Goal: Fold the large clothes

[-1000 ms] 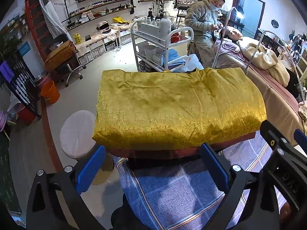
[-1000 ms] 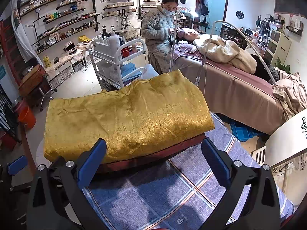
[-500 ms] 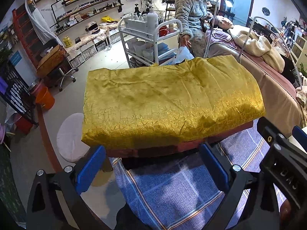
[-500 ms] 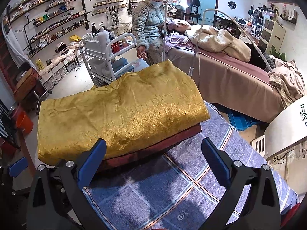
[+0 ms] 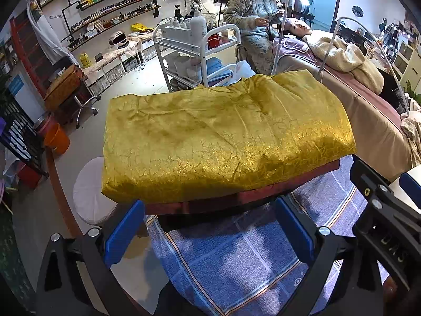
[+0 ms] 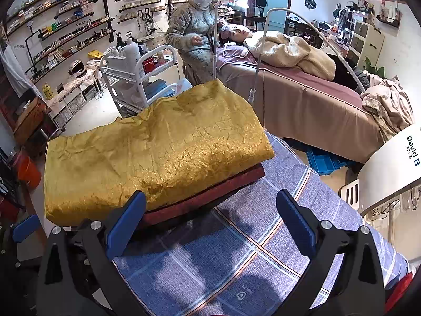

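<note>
Folded garment (image 5: 226,137): metallic gold, crackle-line pattern, dark red underlayer. Bed cover (image 6: 263,258): blue-purple with white and orange check lines. Gripper pads (image 6: 126,218): blue, on black frames. Bucket (image 5: 56,138): orange. Trolley (image 5: 194,47): white.

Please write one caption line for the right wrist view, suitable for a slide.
Open right gripper hovers over a blue checked sheet, facing a folded gold garment with dark red layers beneath.

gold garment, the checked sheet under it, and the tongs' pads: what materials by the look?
Gold garment: looks like a shiny satin or brocade weave, with bright glare and a fine crackle pattern; a dull red layer shows along its near edge.
Checked sheet: matte woven cloth, probably cotton, with no shine.
Pads on the open right tongs: blue, matte, possibly rubber or foam, on black frames that look like plastic.
</note>
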`<action>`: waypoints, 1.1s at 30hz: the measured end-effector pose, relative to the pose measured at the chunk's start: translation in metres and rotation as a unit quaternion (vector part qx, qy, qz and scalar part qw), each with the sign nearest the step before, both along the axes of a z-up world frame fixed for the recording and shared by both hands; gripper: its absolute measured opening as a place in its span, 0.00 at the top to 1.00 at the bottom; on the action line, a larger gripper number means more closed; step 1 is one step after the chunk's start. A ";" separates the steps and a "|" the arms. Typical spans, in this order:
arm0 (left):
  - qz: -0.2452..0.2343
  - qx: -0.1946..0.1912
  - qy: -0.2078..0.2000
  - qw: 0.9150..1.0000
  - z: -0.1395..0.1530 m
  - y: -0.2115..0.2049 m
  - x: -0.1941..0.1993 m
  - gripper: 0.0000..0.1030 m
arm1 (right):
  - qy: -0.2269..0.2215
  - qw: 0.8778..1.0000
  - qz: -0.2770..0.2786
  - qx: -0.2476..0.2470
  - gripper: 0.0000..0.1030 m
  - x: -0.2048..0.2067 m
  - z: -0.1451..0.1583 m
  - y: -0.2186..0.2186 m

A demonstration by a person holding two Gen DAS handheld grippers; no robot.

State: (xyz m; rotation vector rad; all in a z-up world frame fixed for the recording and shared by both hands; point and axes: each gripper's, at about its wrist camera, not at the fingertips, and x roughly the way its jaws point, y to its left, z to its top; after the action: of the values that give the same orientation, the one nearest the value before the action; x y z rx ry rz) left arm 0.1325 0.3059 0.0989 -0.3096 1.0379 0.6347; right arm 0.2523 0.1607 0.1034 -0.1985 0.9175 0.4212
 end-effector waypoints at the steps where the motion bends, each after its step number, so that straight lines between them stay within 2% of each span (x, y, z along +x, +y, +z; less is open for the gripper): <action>1: 0.003 -0.001 0.000 1.000 0.000 0.000 -0.001 0.06 | 0.000 1.000 0.002 0.000 0.05 0.000 0.000 0.000; 13: 0.029 0.001 -0.002 1.000 0.002 0.009 -0.007 0.06 | -0.001 1.000 0.026 0.003 0.05 -0.002 0.002 0.011; 33: 0.037 -0.004 -0.003 0.999 0.000 0.013 -0.010 0.06 | 0.000 0.999 0.038 0.002 0.05 -0.008 0.002 0.022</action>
State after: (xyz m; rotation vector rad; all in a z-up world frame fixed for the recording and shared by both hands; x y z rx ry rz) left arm 0.1221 0.3193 0.0987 -0.3573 1.0272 0.6966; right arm 0.2448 0.1828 0.1052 -0.2294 0.9112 0.4929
